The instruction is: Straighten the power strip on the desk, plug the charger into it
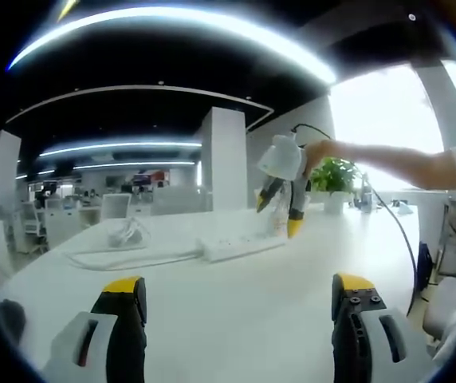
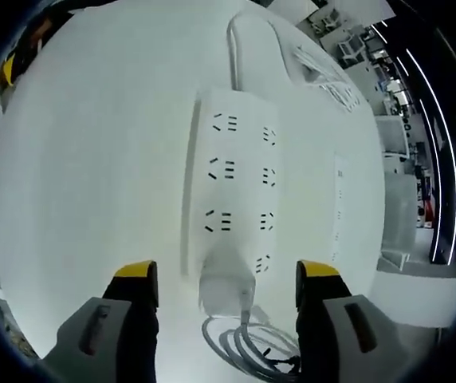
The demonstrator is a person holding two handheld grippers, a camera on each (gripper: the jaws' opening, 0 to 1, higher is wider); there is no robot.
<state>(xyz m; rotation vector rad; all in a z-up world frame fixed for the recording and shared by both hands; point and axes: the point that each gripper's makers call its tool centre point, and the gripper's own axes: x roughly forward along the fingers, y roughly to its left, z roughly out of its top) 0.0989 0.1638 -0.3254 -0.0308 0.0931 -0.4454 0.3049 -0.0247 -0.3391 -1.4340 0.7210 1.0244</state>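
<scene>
Two jaws of the right gripper point(image 2: 226, 291) are standing apart, straddling the charger point(image 2: 226, 289) without clearly touching it; the charger is sitting at the near end of the strip point(image 2: 236, 191), and its grey cable point(image 2: 248, 347) is coiling on the desk point(image 2: 76, 159) just below. In the left gripper view, the right gripper point(image 1: 280, 214) is hanging over the strip point(image 1: 240, 244), held by a hand point(image 1: 317, 154). The left gripper point(image 1: 240, 307) is hovering low over the bare desk, well apart from the strip, jaws wide and empty.

The charger looks light, hard and smooth, so it is probably best pinched across its flat sides, squarely, lest it slip. The strip is stiff and likely slides easily on the glossy top; pressing down on its body would steady it. Its white cord point(image 2: 248, 48) is looping away behind, springy enough to tug it askew.

Glare is washing out white on white, and whether the charger's pins are seated in a socket or the block is merely lying on the strip is hard to tell. The grey cable's far end is cut off.
</scene>
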